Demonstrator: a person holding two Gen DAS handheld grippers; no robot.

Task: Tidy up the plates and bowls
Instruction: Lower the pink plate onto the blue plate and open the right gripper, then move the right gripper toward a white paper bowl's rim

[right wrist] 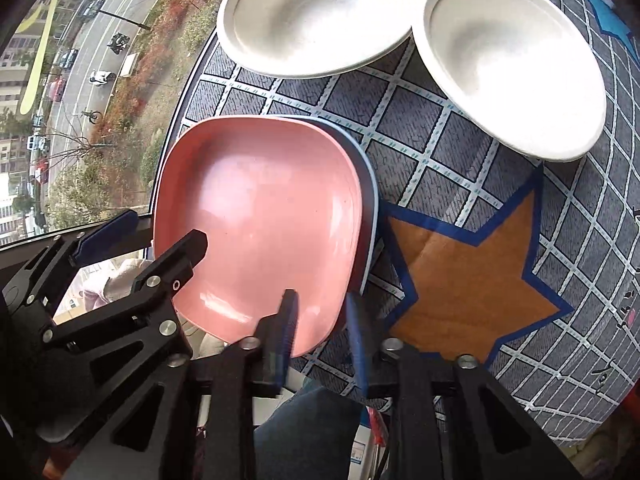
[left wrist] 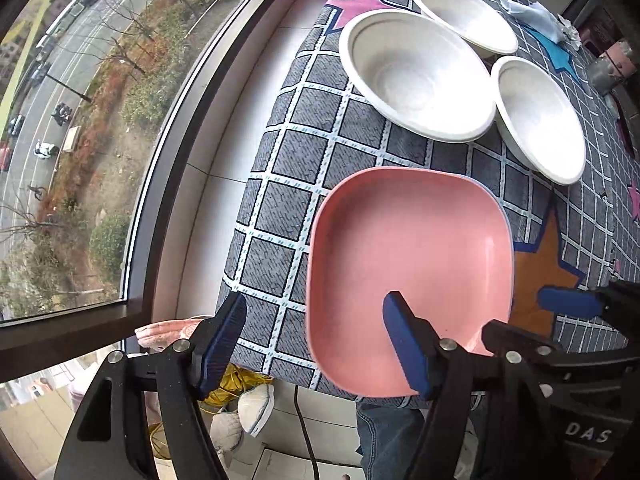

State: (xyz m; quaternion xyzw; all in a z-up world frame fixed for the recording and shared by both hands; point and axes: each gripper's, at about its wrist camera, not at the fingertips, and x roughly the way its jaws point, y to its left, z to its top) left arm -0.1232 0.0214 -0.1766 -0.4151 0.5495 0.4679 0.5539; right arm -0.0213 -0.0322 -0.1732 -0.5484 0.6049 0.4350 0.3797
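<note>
Blue-padded fingers of the left claw (left wrist: 316, 344) sat nearest the lens, spread wide, one finger off the left edge of the worktop (left wrist: 304, 152) and the other over the near part of the pink plate (left wrist: 408, 264); neither pad pressed on the plate. Left of everything, a window (left wrist: 80, 120) looked down on a street. The pink plate lay at the near left edge of the checked cloth, its near rim overhanging the edge a little. In the right wrist view a blue plate (right wrist: 370, 200) showed beneath it, only its right rim peeking out, so the two plates seemed stacked already. The right claw (right wrist: 324, 320) stood parted astride the pink plate's near right corner, one pad above the plate and one beyond its rim, apparently not pinching it. No earlier picture was at hand to show its motion. Just right of the stack an orange star (right wrist: 472, 276) was printed on the cloth. Farther off, three white bowls (left wrist: 416, 76) sat separately, the left one large, another (left wrist: 464, 16) behind it and a third (left wrist: 540, 120) to the right, rims nearly touching. By my reading the plates were done and the bowls remained to be nested
</note>
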